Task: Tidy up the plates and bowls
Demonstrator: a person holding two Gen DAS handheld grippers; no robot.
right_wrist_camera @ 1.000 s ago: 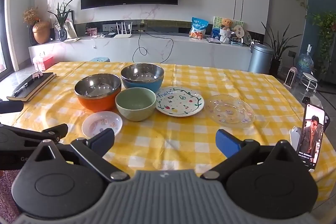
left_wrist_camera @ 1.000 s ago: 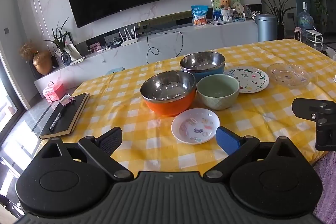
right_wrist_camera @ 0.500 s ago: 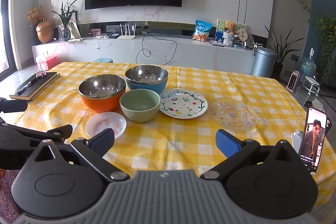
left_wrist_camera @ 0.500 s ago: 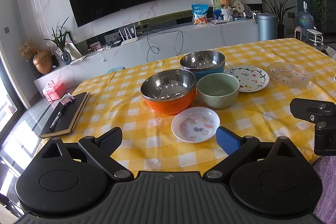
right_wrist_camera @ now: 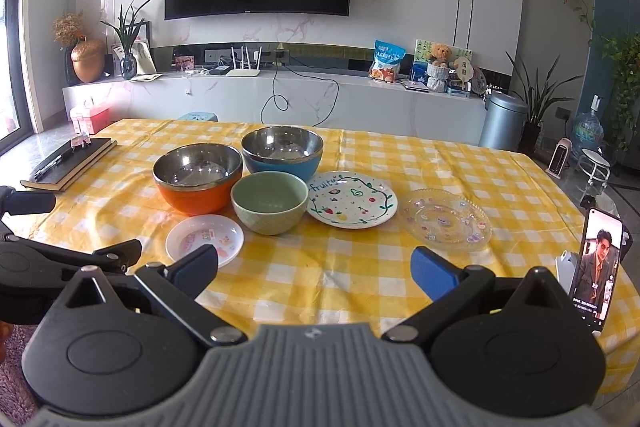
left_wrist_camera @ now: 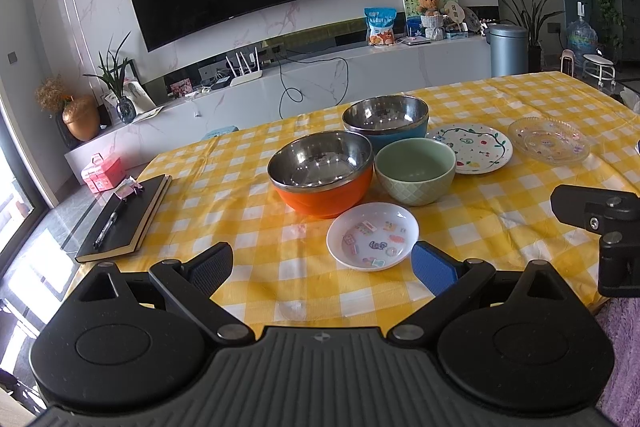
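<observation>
The left gripper hides the near worktop edge; its fingers stand wide apart, holding nothing. The right gripper is equally spread and empty, its left finger overlapping the small white plate. A phone is cut off below by that gripper's body. The orange bowl, blue bowl, green bowl, fruit plate and glass plate sit clustered mid-worktop. Since a second ago both grippers have barely shifted, the right drawing back slightly; the dishes lie unmoved
</observation>
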